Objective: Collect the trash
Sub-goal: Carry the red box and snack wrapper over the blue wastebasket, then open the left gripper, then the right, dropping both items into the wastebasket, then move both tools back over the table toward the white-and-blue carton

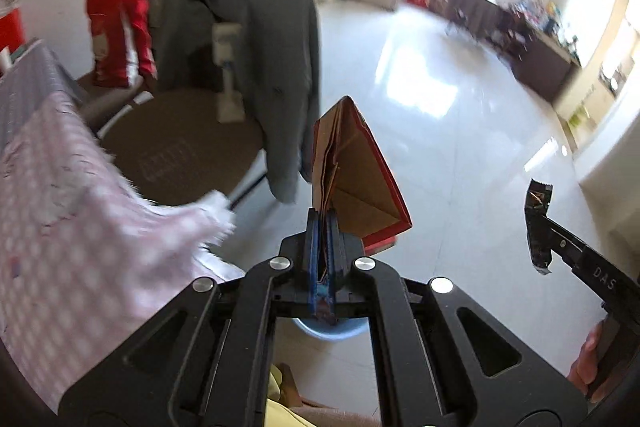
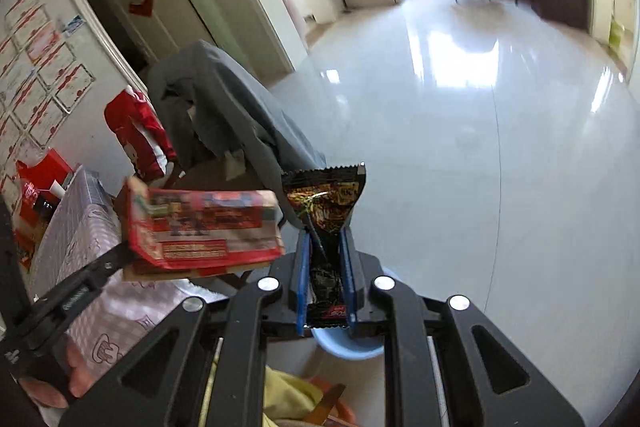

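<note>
Red-printed cardboard box [image 1: 356, 171], flattened so its brown inside shows, stands clamped in the left tool [image 1: 322, 223]. At its 3 o'clock, the right tool [image 2: 325, 239] pinches a crumpled black snack wrapper [image 2: 326, 203]. Both hang over a blue bin [image 2: 346, 347] on the glossy floor [image 2: 460, 147].

"DAS" in pale letters on the black arm of the right gripper [image 1: 538, 223], seen from the left wrist view. Print on the red carton [image 2: 200, 227] and the black snack wrapper [image 2: 326, 203] too blurred to read. Wall certificates [image 2: 44, 67] illegible.
</note>
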The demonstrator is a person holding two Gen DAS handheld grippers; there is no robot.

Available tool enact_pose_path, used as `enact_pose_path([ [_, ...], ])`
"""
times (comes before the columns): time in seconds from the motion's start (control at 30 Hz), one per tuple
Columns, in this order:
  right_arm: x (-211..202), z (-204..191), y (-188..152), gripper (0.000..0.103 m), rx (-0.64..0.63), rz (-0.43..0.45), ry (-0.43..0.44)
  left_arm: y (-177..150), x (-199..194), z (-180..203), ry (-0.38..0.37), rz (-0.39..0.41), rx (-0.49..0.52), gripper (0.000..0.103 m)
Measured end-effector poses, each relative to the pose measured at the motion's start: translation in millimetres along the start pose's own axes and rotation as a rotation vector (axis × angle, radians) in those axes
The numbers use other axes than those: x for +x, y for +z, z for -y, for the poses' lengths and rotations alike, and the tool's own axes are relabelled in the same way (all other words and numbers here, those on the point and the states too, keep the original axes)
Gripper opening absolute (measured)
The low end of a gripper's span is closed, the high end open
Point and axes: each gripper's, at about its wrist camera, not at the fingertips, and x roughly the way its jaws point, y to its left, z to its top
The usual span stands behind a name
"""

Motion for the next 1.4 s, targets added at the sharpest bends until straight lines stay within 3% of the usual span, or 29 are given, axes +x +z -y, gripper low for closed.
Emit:
enact_pose_path([
  [0.07,6,8,-6,0.015,0.013,-0.025,-0.023,-5,14,9,0.008,-0.019,0.045,0.021],
  [0.1,9,10,-7,0.015,0.015,-0.034,-0.027,-7,18,10,0.019,-0.021,0.051,0.050],
  [0.13,11,9,-8,0.015,0.017,-0.040,-0.028,-9,19,11,0.028,-0.013,0.052,0.064],
  [0.33,32,-6,-11,0.015,-0.019,-0.092,-0.023,-15,16,-2,0.053,0.000,0.030,0.064],
  [0.53,58,-51,-14,0.019,-0.125,-0.166,0.013,-19,-4,-27,0.083,0.022,-0.017,0.065],
  [0.6,63,-60,-15,0.033,-0.145,-0.183,-0.001,-22,-10,-33,0.091,0.029,-0.031,0.069],
  [0.63,66,-64,-14,0.057,-0.137,-0.192,-0.008,-23,-13,-37,0.098,0.033,-0.038,0.069],
  [0.67,68,-66,-14,0.070,-0.132,-0.195,-0.006,-24,-14,-39,0.105,0.035,-0.040,0.069],
  [0.9,61,-77,-13,0.070,-0.176,-0.154,-0.047,-27,-20,-51,0.100,0.030,-0.054,0.072],
  [1.4,38,-114,-16,0.070,-0.237,-0.116,0.002,-35,-58,-75,0.113,0.082,-0.116,0.076],
])
